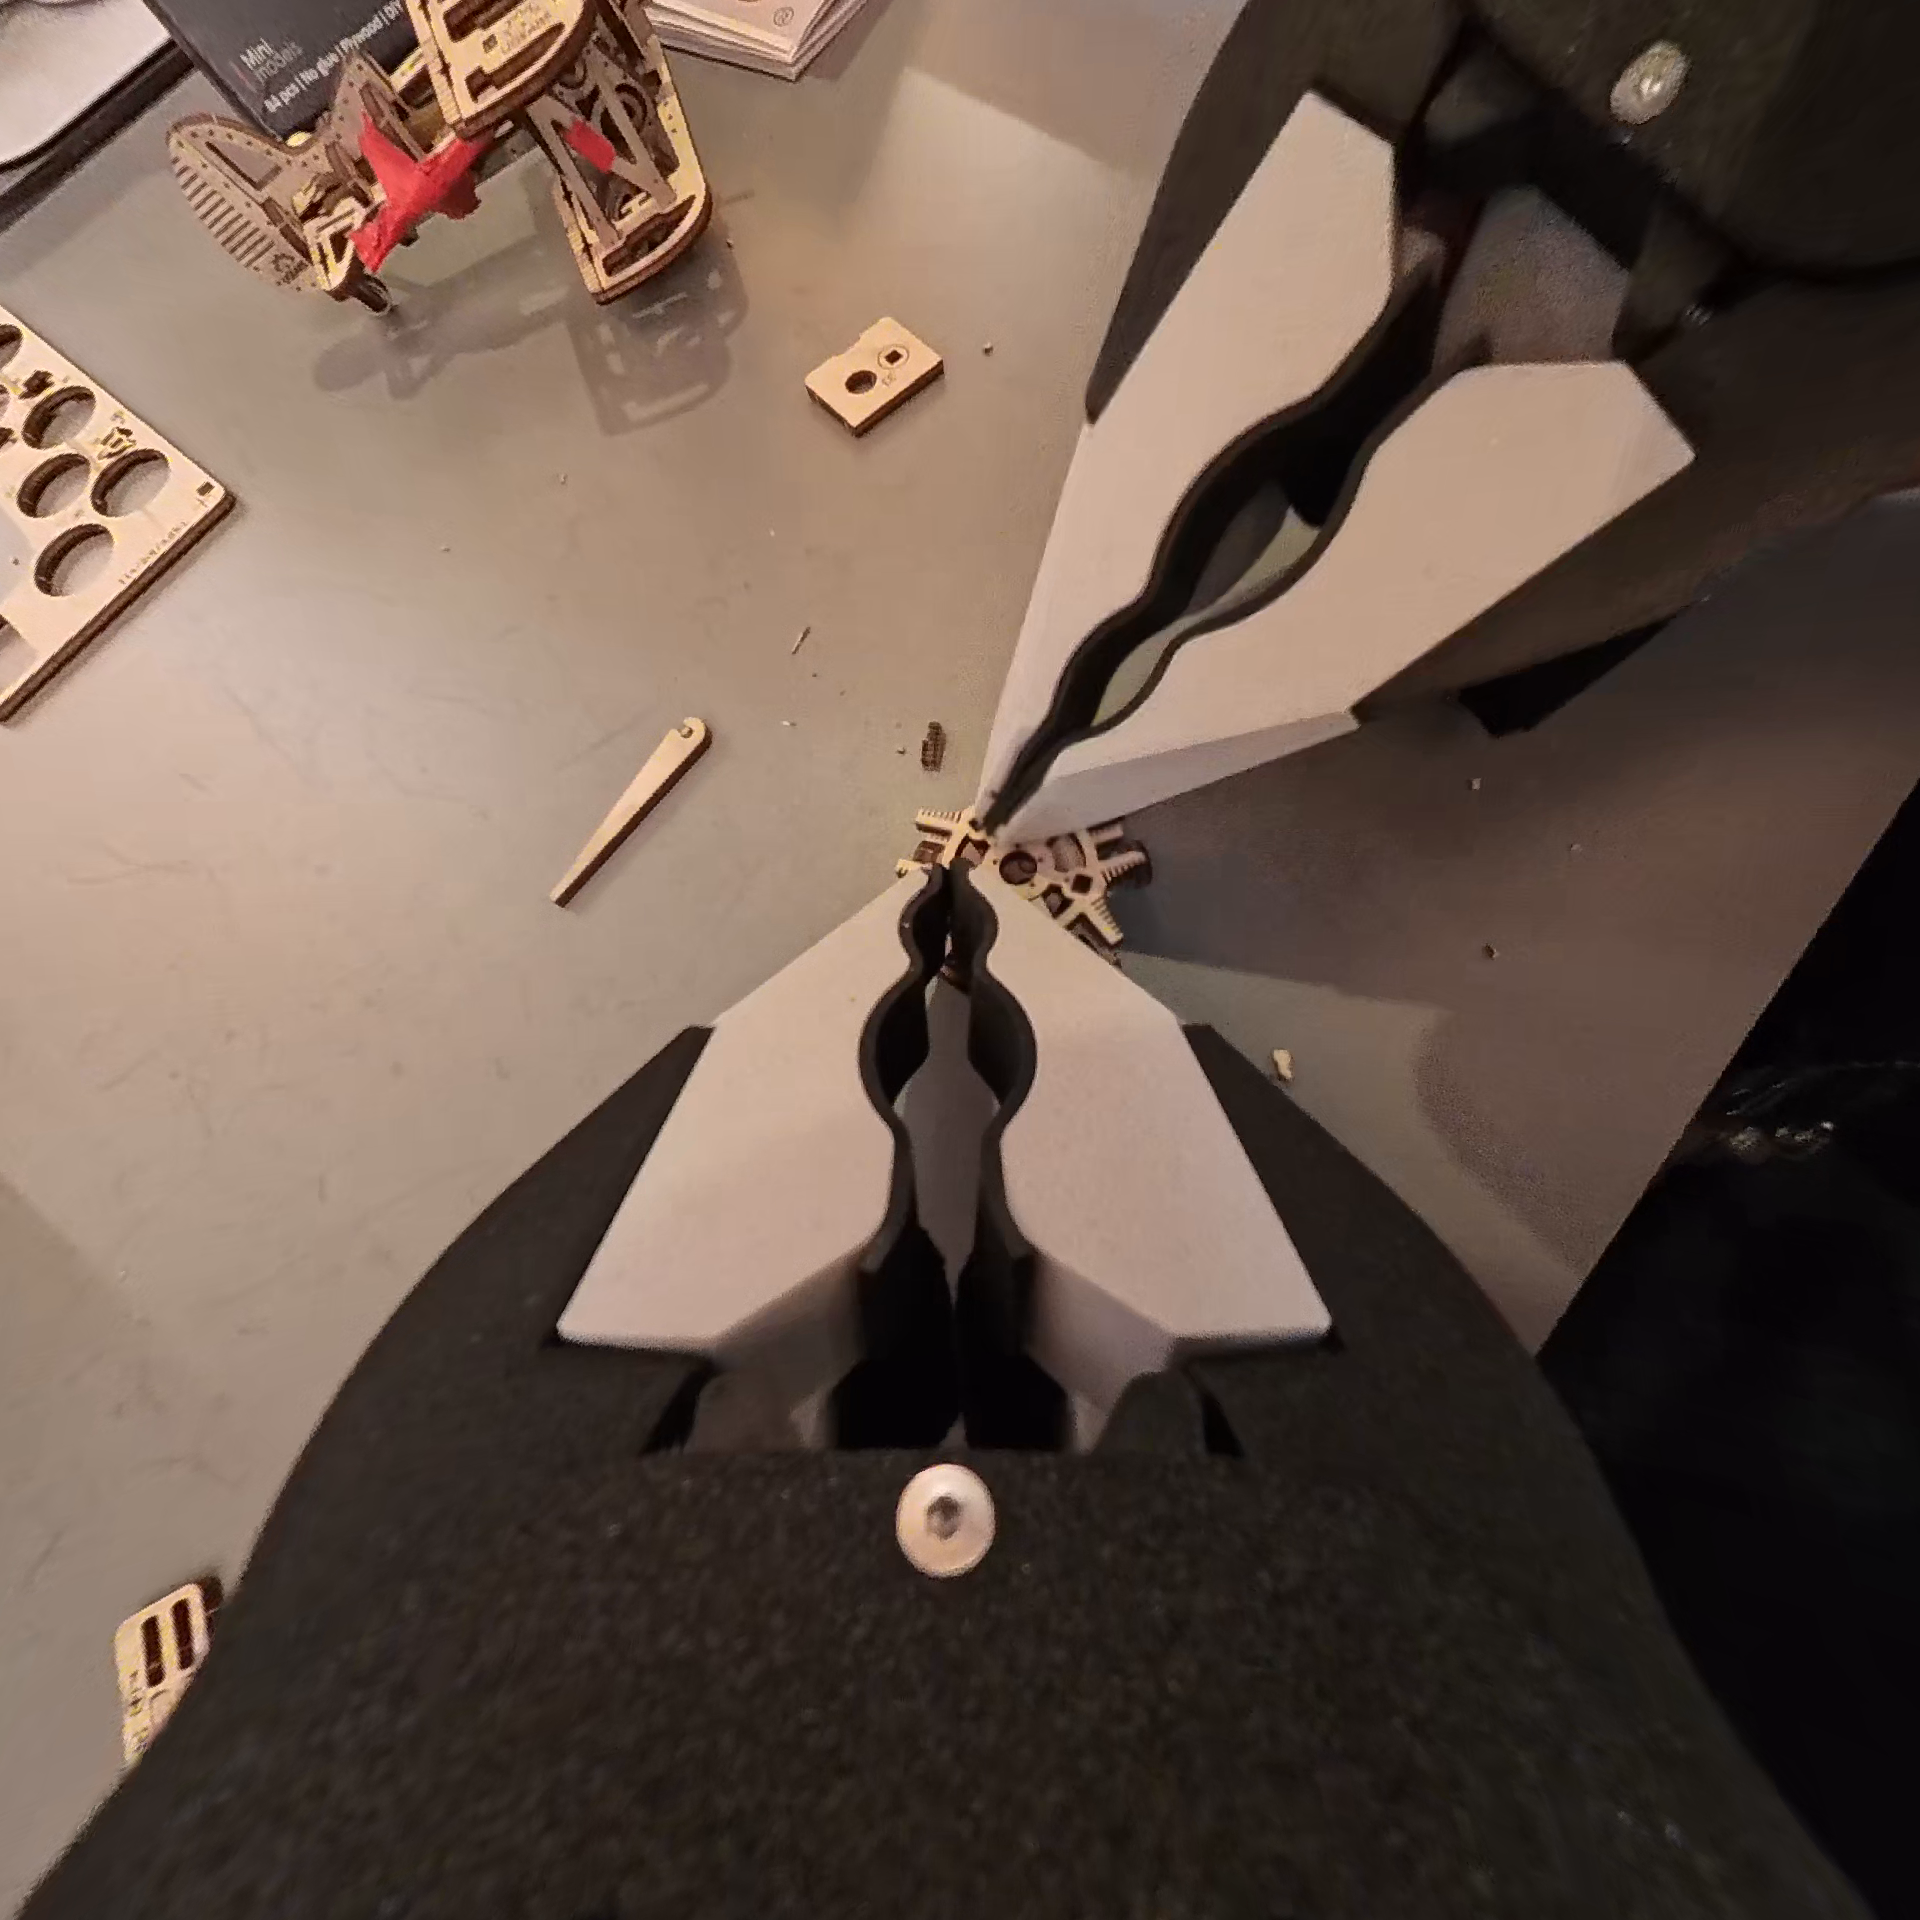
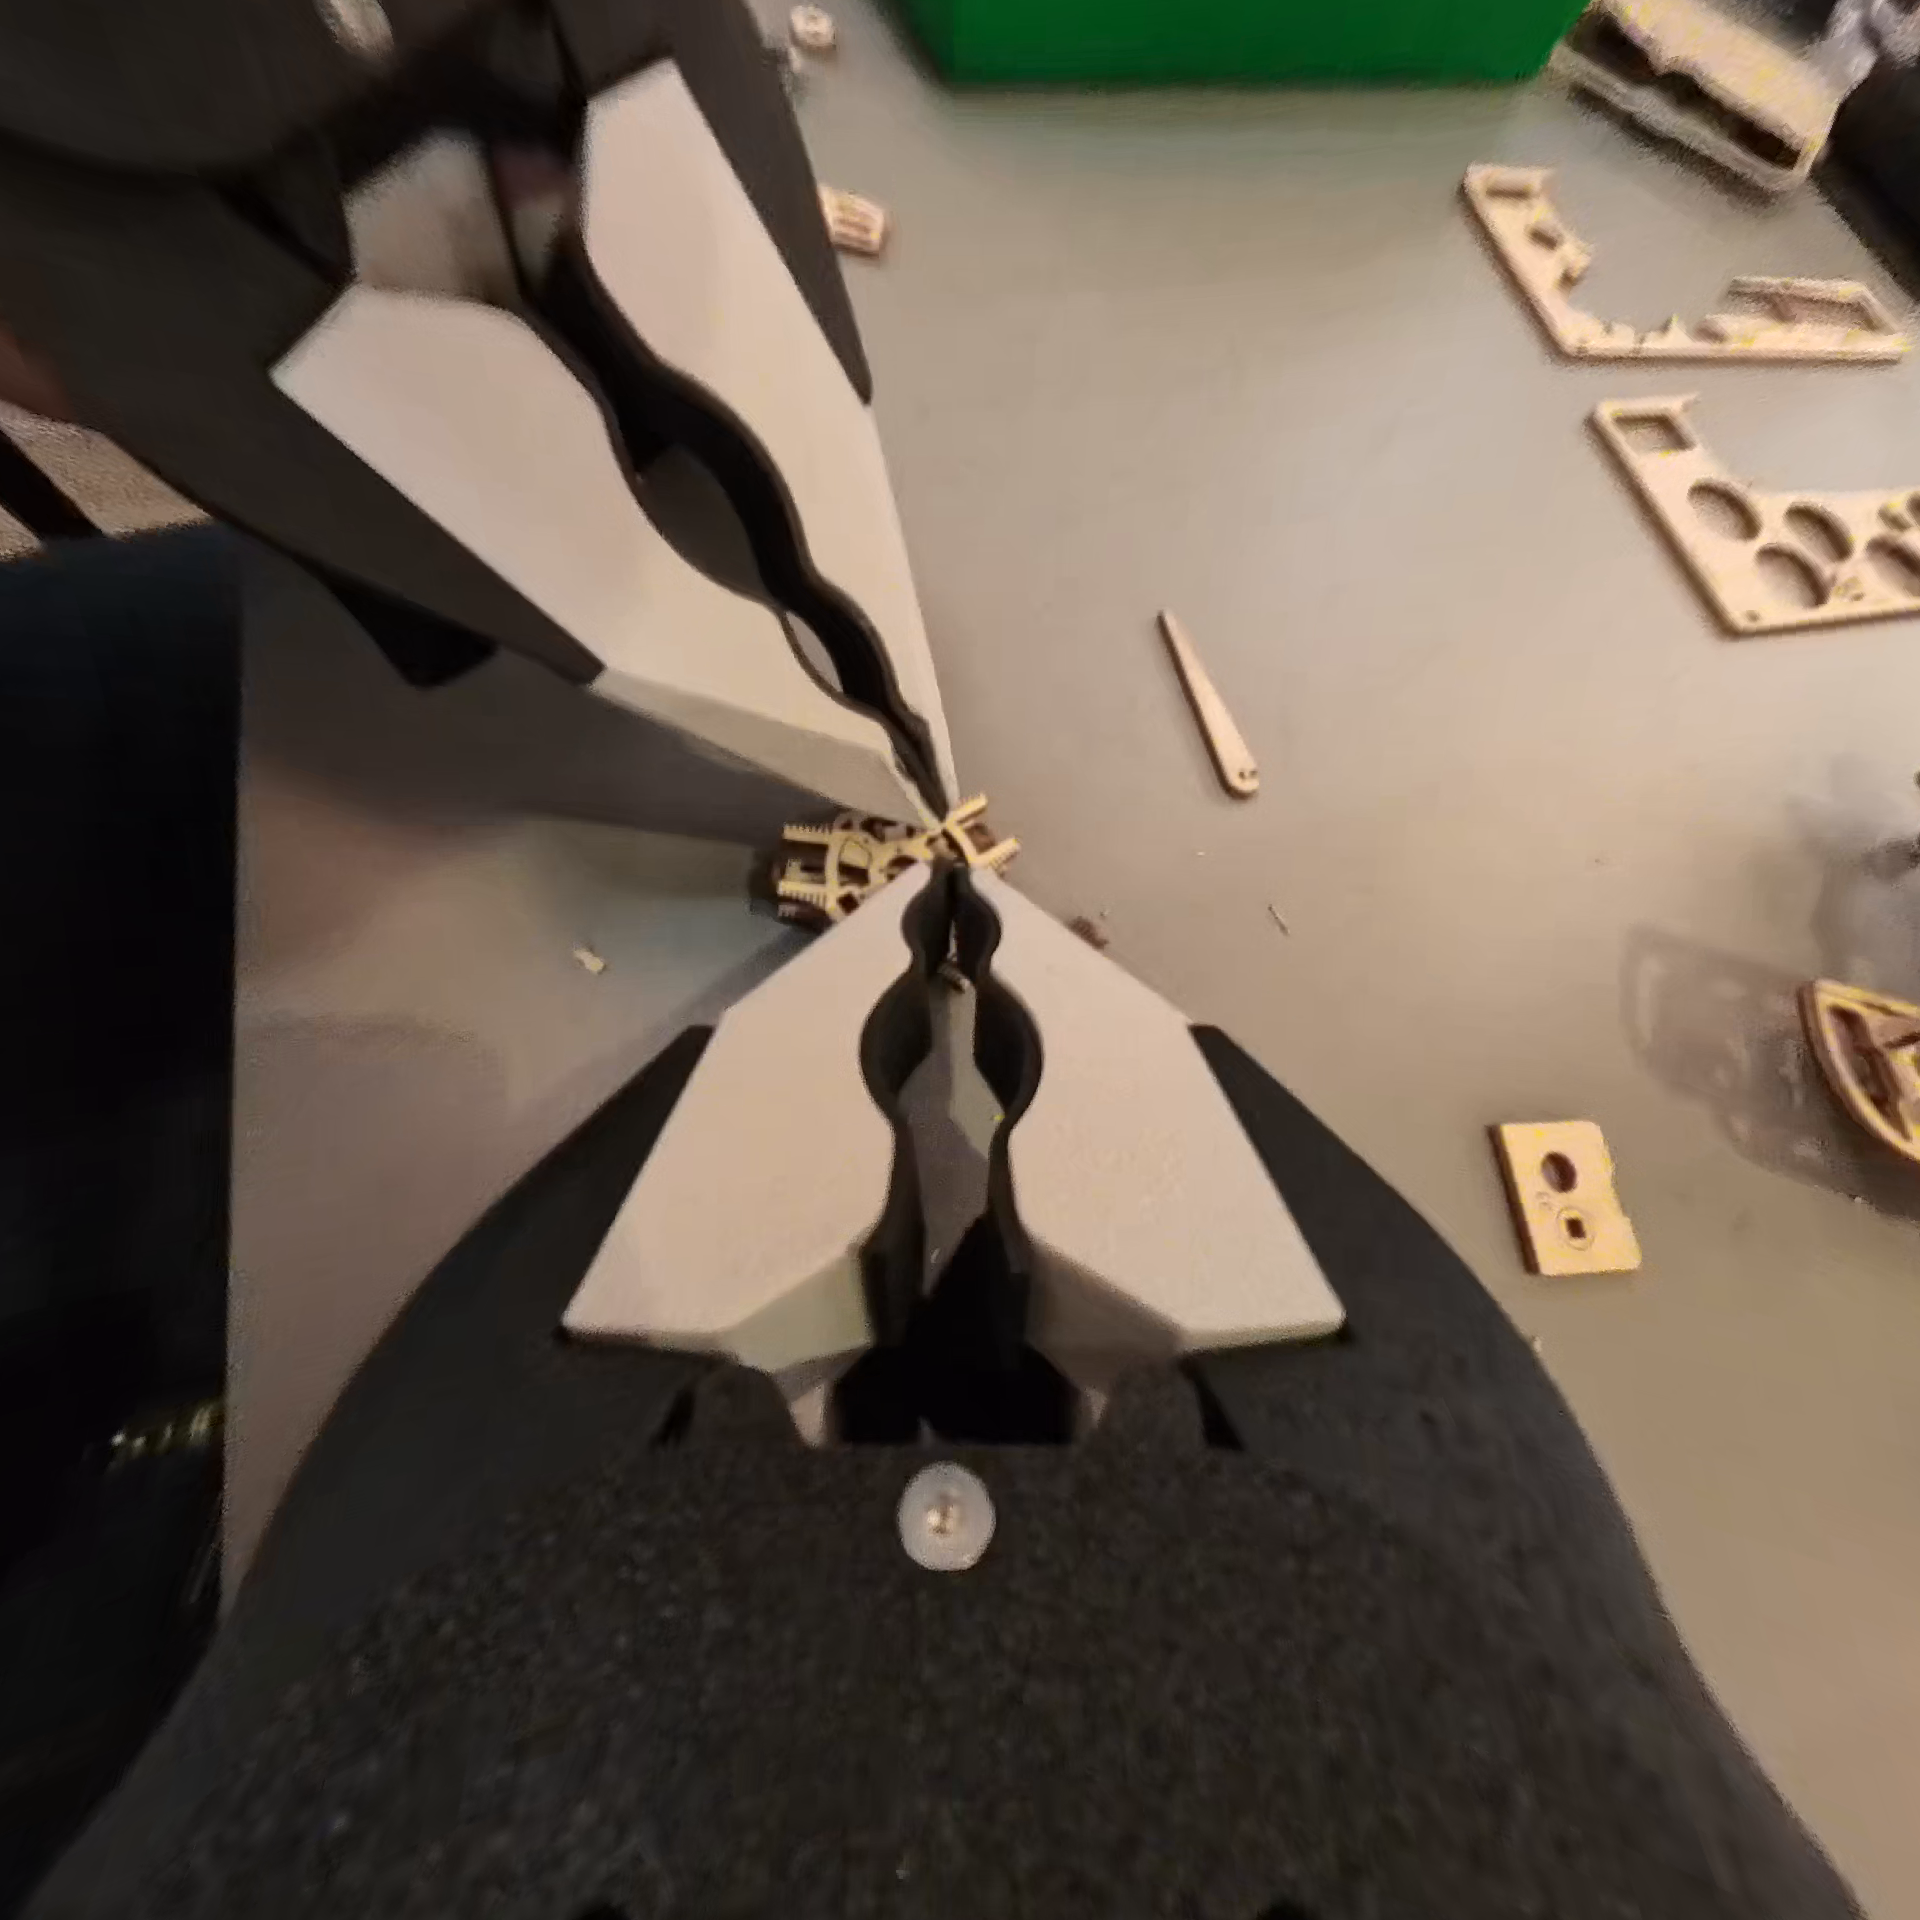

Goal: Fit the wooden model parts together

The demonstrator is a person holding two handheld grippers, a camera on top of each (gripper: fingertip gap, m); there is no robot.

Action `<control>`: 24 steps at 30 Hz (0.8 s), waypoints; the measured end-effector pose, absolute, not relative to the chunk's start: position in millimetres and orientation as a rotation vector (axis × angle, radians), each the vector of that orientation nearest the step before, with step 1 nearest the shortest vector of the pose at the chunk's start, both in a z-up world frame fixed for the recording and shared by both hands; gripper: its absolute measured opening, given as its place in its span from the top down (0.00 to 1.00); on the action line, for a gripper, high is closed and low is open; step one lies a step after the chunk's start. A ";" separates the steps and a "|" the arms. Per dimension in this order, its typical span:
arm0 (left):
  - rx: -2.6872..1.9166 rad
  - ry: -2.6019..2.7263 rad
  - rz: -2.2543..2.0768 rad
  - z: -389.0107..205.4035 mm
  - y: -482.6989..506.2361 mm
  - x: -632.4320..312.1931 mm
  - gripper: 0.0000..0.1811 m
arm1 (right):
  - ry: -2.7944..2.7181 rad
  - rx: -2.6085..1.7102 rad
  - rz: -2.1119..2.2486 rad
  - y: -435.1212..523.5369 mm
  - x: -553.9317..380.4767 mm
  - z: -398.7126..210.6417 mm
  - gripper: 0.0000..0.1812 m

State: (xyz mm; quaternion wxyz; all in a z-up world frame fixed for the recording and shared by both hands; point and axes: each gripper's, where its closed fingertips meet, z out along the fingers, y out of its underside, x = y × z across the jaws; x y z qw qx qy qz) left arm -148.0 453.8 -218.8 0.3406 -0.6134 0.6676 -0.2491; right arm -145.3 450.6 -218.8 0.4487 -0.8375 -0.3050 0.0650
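Both grippers meet tip to tip over a small toothed wooden gear assembly lying on the grey worktop near its front edge. The left gripper has its jaws pressed together, pinching a toothed piece of that assembly. The right gripper likewise pinches the assembly from the opposite side. A tapered wooden stick and a small rectangular plate lie farther in; a partly built wooden plane stands toward the far edge.

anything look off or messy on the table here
Small wood crumbs and splinters lie scattered on the grey table near the toothed wooden piece that both closed grippers meet at. The wooden biplane model has red tape wrapped around it.
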 end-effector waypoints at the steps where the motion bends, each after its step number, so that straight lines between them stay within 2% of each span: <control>1: -1.595 1.734 -0.651 -218.7 453.7 -148.1 1.00 | -0.759 -2.076 0.142 451.1 -144.6 -218.0 1.00; 6: -1.595 1.726 -0.665 -218.8 453.8 -148.3 1.00 | -0.662 -2.006 0.119 457.8 -137.3 -194.0 1.00; 10: -1.598 1.721 -0.674 -218.7 453.8 -148.4 1.00 | -0.805 -2.041 0.057 452.3 -149.6 -217.4 1.00; 15: -1.616 1.698 -0.706 -216.3 454.4 -149.3 1.00 | -0.845 -2.054 0.050 450.6 -151.8 -218.6 1.00; 19: -1.606 1.616 -0.748 -192.4 464.9 -152.8 1.00 | -0.828 -2.055 0.066 450.6 -151.8 -218.5 1.00; 24: -1.631 1.723 -0.703 -219.0 454.0 -156.4 1.00 | -0.828 -2.051 0.054 450.9 -151.0 -218.7 1.00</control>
